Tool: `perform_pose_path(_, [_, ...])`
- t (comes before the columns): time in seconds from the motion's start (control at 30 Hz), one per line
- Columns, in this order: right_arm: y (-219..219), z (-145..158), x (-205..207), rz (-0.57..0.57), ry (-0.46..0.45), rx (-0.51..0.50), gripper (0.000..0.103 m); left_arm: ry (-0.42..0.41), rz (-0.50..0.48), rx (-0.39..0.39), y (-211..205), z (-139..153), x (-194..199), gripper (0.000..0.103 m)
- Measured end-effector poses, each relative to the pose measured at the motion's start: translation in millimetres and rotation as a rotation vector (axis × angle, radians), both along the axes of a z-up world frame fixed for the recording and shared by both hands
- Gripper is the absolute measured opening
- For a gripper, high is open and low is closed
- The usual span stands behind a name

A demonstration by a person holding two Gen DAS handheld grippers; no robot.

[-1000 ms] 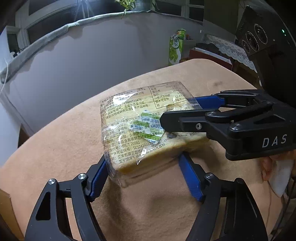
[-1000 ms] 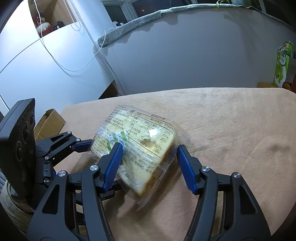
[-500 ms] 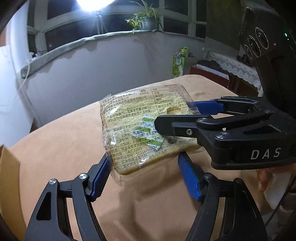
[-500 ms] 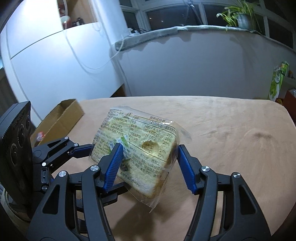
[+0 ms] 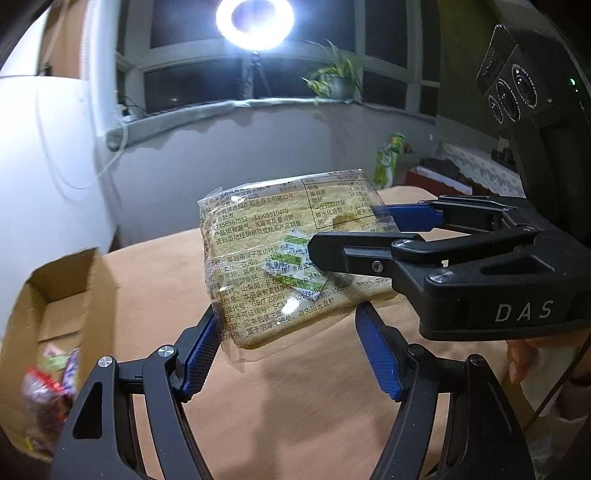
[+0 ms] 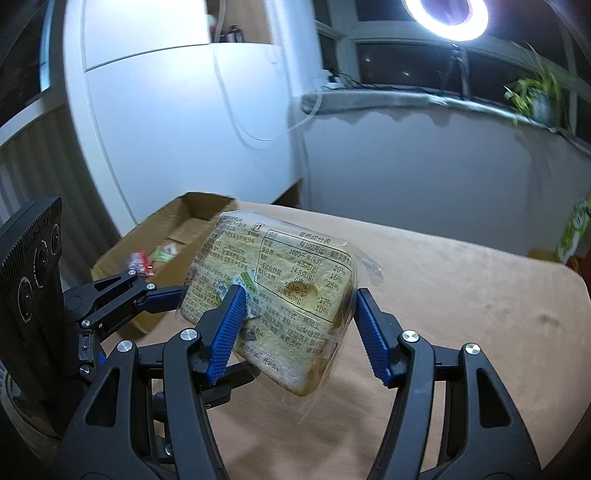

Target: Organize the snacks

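A clear-wrapped pack of sliced bread (image 5: 280,266) with printed labels hangs in the air above the tan table, also seen in the right wrist view (image 6: 273,295). My left gripper (image 5: 288,354) and my right gripper (image 6: 299,332) both clamp it between blue pads, from crossing sides. In the left wrist view the right gripper's fingers (image 5: 362,254) reach in from the right. In the right wrist view the left gripper's fingers (image 6: 122,291) come in from the left. An open cardboard box (image 5: 55,314) holding several snack packets (image 6: 142,262) stands at the table's left end.
The tan cloth-covered table (image 6: 461,295) stretches right. A green carton (image 5: 388,158) stands beyond its far edge. A white wall, a window ledge with a potted plant (image 5: 332,81) and a bright ring light (image 5: 255,18) lie behind.
Both grippers have lifted the bread pack off the table and carried it up and left. The cardboard box has come into view on the left.
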State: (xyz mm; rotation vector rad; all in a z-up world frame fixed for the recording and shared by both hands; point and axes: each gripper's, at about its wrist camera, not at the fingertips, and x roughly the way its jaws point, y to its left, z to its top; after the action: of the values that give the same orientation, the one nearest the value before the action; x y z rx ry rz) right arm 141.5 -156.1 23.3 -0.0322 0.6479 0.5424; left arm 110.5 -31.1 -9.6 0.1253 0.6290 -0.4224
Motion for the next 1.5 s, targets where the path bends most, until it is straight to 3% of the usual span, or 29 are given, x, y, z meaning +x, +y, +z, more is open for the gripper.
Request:
perform_pose_path(0.67, [142.6,17.3,-10.8,0.201,-0.054,-0.072,0.063,-0.051,0.200,-0.060,116.2,6.2,-32.0,0.072])
perform_pose_path(1.13, [231.1,4.4,27.2,0.316,-0.040,-0.076,0.063,-0.035,0.336,-0.076,195.3,-2.9,-18.1,0.072])
perform_pose_path(1.27, [231.0,-3.4,33.3,0.247,-0.076,-0.114,0.064,-0.005,0.402,-0.061,208.4,-13.6,-8.0,0.073])
perform_pose_path(1.37, [210.4,-0.1,20.7,0.221,-0.118,-0.071,0.070,-0.021,0.442,-0.056,211.5,-15.6,-18.7,0.081])
perform_pose_path(1.5, [182.9,1.3,1.0,0.151,-0.185,-0.067,0.071,-0.051,0.486,-0.049,207.9,-10.5,-37.8,0.082])
